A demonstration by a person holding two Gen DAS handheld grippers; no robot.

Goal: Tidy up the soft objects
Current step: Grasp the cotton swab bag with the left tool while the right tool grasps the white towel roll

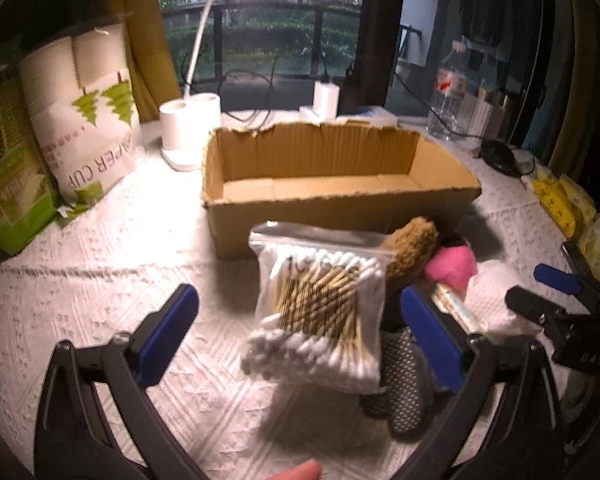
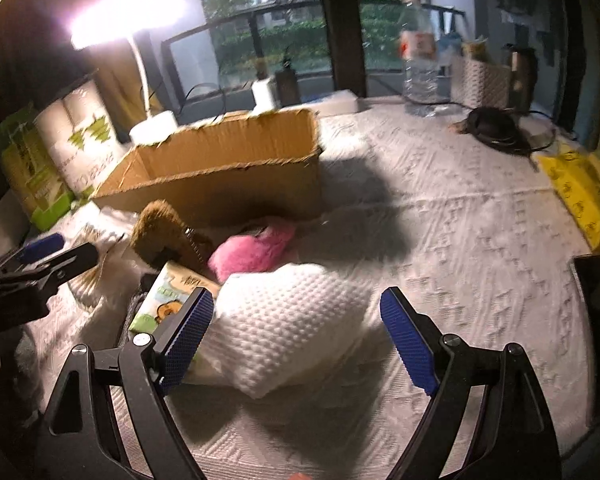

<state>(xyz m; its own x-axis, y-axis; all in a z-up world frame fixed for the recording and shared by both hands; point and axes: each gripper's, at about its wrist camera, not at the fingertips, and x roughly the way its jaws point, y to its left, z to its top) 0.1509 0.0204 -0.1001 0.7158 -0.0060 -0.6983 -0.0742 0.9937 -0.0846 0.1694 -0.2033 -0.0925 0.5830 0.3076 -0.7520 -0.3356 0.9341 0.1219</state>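
**Soft objects heaped before an open cardboard box, both grippers spread**

Left wrist view: the left gripper (image 1: 296, 336) has its fingers (image 1: 168, 332) spread wide and holding nothing. Between them, seemingly raised off the surface (image 1: 80, 300) with its shadow beneath, sits a clear zip bag of cotton swabs (image 1: 320, 312); what bears it cannot be told. Behind the bag lie a brown plush piece (image 1: 412, 248) and a pink plush piece (image 1: 452, 270), both just in front of the cardboard box (image 1: 332, 184), which stands open-topped toward the far edge of the surface. A grey dotted item (image 1: 404, 384) lies under the bag's right side.

Right wrist view: the right gripper (image 2: 296, 332) is likewise wide open and grips nothing. A white textured cloth (image 2: 292, 324) lies between its fingers (image 2: 408, 340), touching the left one. A small printed pack (image 2: 168, 300) rests just left of the cloth.

At the far left corner stand a paper cup pack (image 1: 84, 128) and a lit desk lamp (image 1: 188, 136); yellow packets (image 2: 580, 192) lie along the right edge.
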